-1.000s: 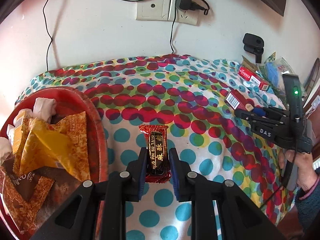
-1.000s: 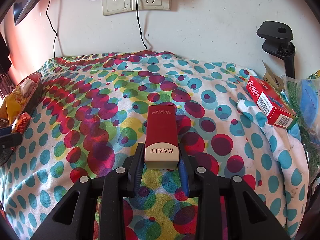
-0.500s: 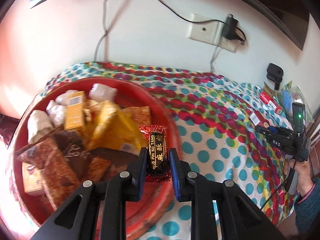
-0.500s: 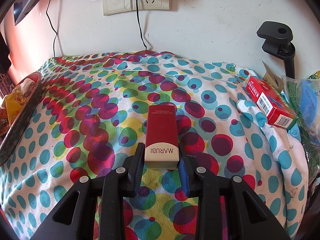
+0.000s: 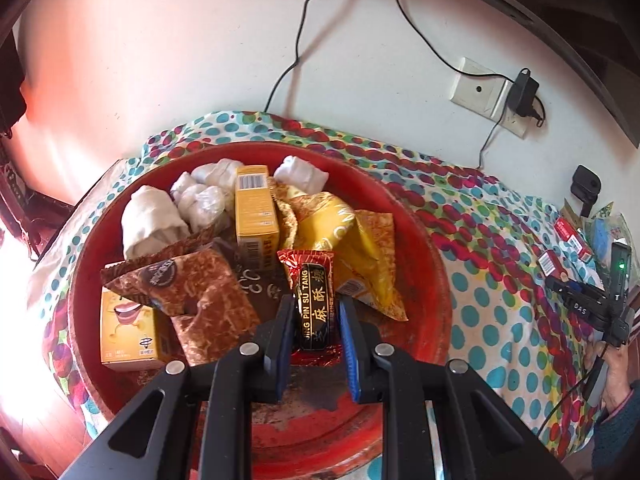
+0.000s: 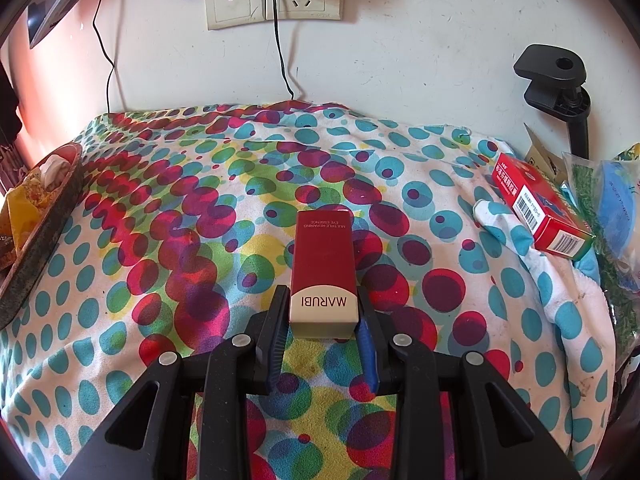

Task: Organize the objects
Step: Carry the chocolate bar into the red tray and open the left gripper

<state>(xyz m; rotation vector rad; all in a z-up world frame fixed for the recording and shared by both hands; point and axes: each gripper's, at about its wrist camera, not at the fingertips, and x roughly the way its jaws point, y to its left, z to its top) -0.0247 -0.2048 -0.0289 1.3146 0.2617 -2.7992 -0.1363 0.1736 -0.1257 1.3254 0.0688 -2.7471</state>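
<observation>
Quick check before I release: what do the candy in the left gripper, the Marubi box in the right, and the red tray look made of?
Candy: crinkly red foil or plastic wrap, glossy, with creases catching the light. Marubi box: probably coated cardboard, with sharp folded edges and a smooth printed face. Red tray: hard to call; perhaps lacquered or painted wood or plastic, its red coat worn to dark patches near the front.

Glossy foil candy wrapper (image 5: 314, 300), matt cardboard box (image 6: 323, 272), soft printed cloth (image 6: 180, 240), possibly lacquered tray (image 5: 424, 240) are seen.
</observation>
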